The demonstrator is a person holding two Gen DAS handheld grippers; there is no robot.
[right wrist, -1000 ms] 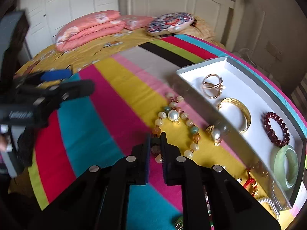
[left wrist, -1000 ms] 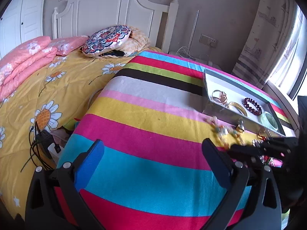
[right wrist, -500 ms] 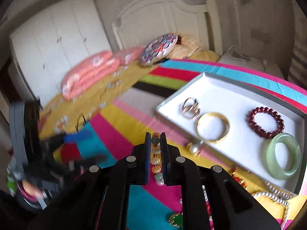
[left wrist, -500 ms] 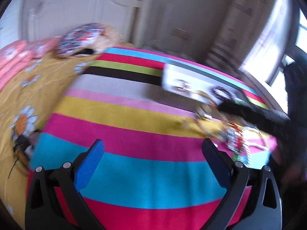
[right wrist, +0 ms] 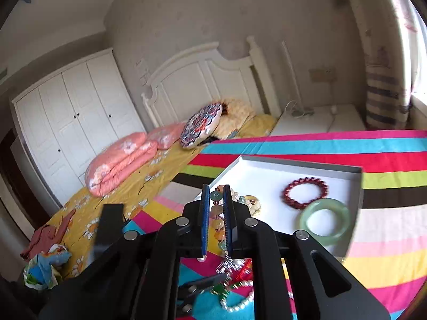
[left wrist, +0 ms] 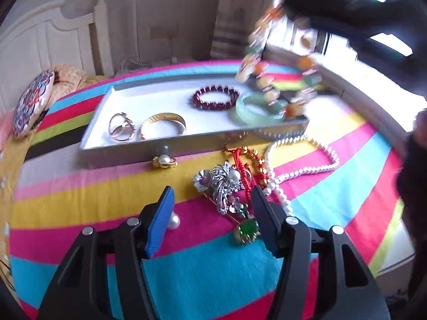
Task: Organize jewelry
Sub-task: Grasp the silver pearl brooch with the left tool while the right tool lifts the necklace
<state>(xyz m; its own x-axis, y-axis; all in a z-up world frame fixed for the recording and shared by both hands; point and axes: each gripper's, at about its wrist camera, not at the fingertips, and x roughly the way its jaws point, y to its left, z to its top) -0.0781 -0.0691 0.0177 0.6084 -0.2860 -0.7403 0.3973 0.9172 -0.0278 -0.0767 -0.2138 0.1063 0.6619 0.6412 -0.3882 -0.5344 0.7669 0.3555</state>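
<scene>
Two grippers on the go: the right gripper has its fingers pinched on a multicolour bead necklace, held up in the air over the white tray's right end. It hangs as a long loop, long axis roughly vertical, low end dangling just over the jade bangle. The left gripper hovers low with fingers spread wide around the silver brooch, next to the pearl strand on the striped cloth.
</scene>
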